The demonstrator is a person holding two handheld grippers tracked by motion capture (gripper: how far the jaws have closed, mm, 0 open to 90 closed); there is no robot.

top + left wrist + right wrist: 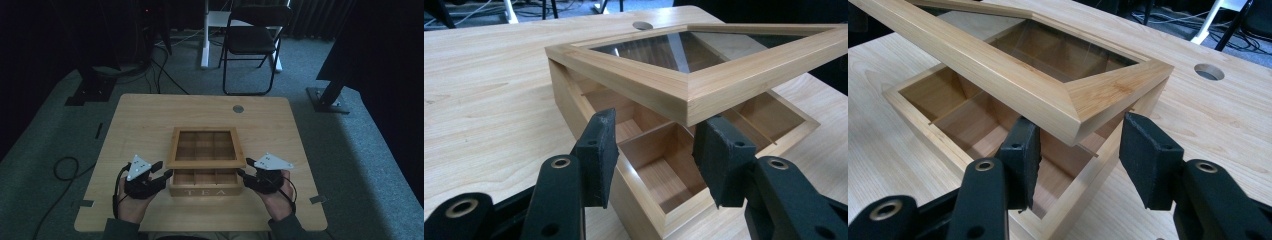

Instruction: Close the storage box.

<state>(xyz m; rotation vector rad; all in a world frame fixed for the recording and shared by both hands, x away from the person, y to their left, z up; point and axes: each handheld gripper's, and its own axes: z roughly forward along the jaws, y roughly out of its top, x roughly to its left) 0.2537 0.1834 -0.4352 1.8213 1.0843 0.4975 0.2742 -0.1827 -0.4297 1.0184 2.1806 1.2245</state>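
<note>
A wooden tea box (pixel 205 190) marked "TEA" stands at the table's middle front, with empty compartments (pixel 659 170) inside. Its glass-windowed lid (pixel 206 162) is hinged at the back and tilted up at the front. My left gripper (pixel 165 175) is open at the lid's front left corner (pixel 689 105), which sits just above the gap between the fingers (pixel 596 150). My right gripper (pixel 242 172) is open at the front right corner (pixel 1075 112) in the same way, its fingers (pixel 1148 160) straddling the box's corner. Whether the lid rests on the jaws I cannot tell.
The light wooden table (pixel 140 120) has a round cable hole (pixel 238 108) behind the box. A black folding chair (pixel 252 42) and a white desk leg (pixel 205 35) stand beyond the table on grey carpet. Cables (pixel 65 167) lie on the floor at the left.
</note>
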